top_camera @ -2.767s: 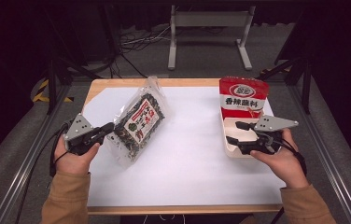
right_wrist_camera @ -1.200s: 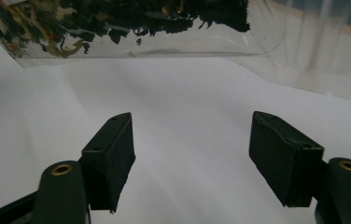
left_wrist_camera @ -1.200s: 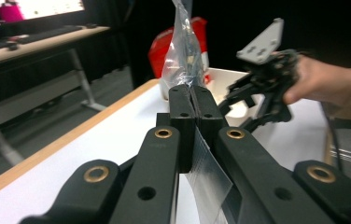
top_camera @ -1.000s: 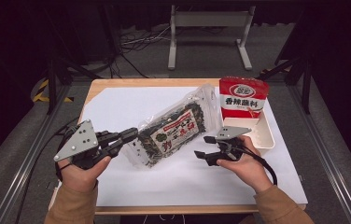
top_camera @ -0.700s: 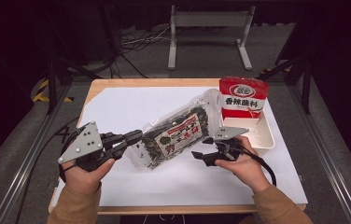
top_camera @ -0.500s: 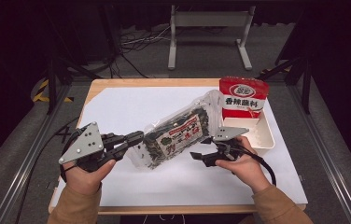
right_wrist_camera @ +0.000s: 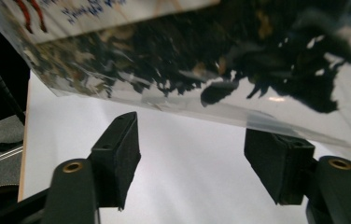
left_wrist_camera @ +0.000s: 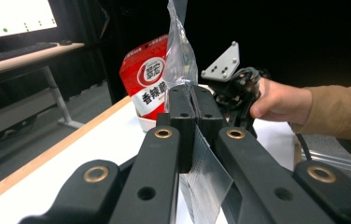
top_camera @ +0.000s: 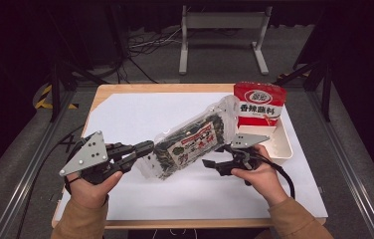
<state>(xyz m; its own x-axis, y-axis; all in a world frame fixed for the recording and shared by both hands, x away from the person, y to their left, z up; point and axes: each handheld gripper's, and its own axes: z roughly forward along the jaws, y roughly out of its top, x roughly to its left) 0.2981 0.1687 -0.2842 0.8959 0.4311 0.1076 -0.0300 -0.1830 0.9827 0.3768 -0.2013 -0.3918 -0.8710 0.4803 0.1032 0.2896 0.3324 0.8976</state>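
A clear bag of dried seaweed [top_camera: 190, 144] is held above the white tabletop [top_camera: 125, 112], its long axis running from about 8 o'clock, low and near the person, to 2 o'clock, higher and farther away. The printed label faces up; the dark contents fill the middle, and the crumpled clear end rises at the 2 o'clock tip beside the red seasoning bag [top_camera: 259, 102].

The left gripper [top_camera: 142, 148] comes in from 9 o'clock and is clenched on the bag's flat sealed edge at the 8 o'clock end. In the left gripper view its jaws stand pressed together with the clear film [left_wrist_camera: 183, 56] rising between them.

The right gripper [top_camera: 215, 160] lies at 4 o'clock of the bag, just under its lower long edge, jaws spread. They have just been closing a little, yet in the right gripper view the bag's sealed edge [right_wrist_camera: 267, 119] hangs just above the two pads [right_wrist_camera: 117, 154], and whether it touches the right-hand pad cannot be told; this gripper is released.

The red seasoning bag stands upright in a white tray [top_camera: 285, 144] at 2 o'clock on the tabletop, just behind the seaweed bag's raised tip. The tray's near end lies beside the right hand [top_camera: 259, 174]. A metal stand [top_camera: 222, 30] is on the floor beyond the tabletop at 12 o'clock.
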